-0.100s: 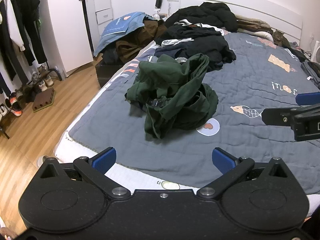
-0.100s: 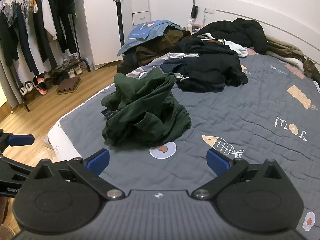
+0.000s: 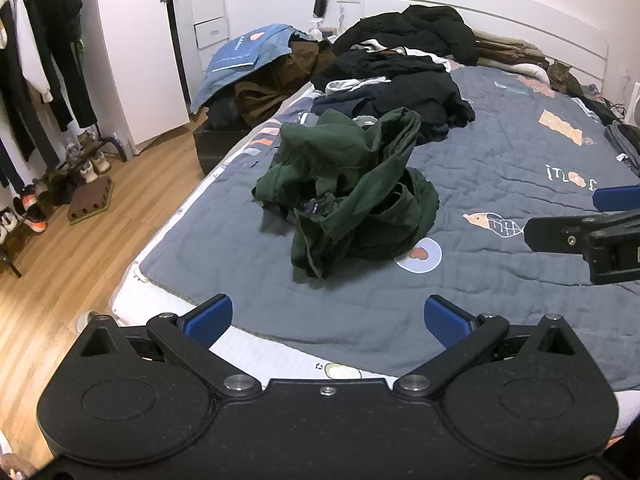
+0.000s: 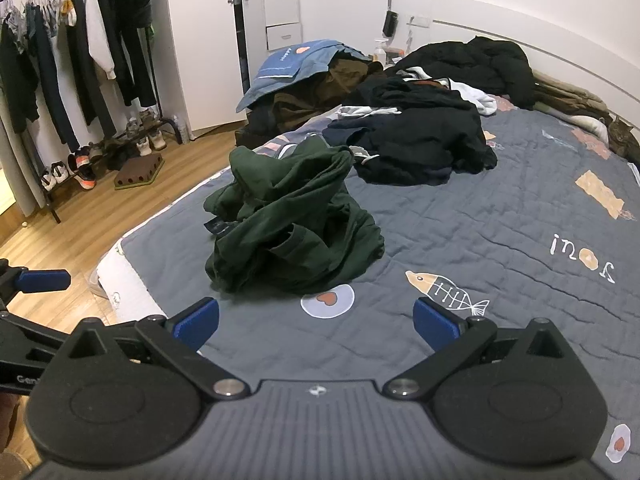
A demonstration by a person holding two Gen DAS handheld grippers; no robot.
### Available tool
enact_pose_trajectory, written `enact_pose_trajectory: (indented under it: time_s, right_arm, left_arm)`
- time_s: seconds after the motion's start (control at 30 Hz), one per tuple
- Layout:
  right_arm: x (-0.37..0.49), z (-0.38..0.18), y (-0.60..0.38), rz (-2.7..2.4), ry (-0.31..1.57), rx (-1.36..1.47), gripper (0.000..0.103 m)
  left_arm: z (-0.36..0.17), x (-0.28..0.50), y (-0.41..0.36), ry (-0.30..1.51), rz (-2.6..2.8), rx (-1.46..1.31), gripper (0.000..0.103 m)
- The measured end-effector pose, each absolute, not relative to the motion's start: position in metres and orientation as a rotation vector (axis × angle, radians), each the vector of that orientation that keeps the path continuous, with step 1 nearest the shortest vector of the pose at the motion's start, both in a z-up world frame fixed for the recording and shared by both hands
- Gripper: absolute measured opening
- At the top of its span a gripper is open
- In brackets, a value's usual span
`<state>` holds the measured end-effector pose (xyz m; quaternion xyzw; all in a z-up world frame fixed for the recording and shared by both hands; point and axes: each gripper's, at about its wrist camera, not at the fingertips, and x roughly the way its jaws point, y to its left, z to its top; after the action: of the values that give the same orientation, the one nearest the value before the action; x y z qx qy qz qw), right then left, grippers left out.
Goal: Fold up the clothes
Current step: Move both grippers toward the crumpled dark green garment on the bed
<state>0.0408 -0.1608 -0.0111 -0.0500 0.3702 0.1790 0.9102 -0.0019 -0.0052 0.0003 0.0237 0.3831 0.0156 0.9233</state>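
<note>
Green clothes [image 3: 348, 196] lying in crumpled heap on grey bed cover [image 3: 500, 168], near bed's side edge, no clear long side. Heap sitting ahead of left tool [image 3: 326, 318] and right tool [image 4: 316, 320], not touching. Both tools gaping wide, gripping nothing.

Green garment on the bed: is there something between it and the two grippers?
Nothing visible. Only bare grey quilt lies between the crumpled green garment and the open left gripper and right gripper. The dark clothes pile lies behind it.
</note>
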Motion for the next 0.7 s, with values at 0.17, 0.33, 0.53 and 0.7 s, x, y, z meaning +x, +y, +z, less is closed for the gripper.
enact_pose_trajectory:
  time_s: [0.17,0.33,0.53,0.7]
  right_arm:
    - [0.041,-0.013,-0.16,0.383,0.768,-0.099,0.103]
    - [0.042,-0.005,-0.164,0.389,0.773,-0.098,0.103]
    - [0.04,-0.005,-0.155,0.389,0.761,-0.105,0.103]
    - [0.039,-0.005,-0.155,0.391,0.757,-0.102,0.103]
  left_arm:
    - [0.003,0.002,0.0,0.795,0.02,0.019,0.103]
    - [-0.001,-0.001,-0.001,0.761,0.088,0.016,0.103]
    - [-0.004,0.0,-0.003,0.777,0.071,0.019,0.103]
    - [-0.006,0.001,0.002,0.786,0.061,-0.016,0.103]
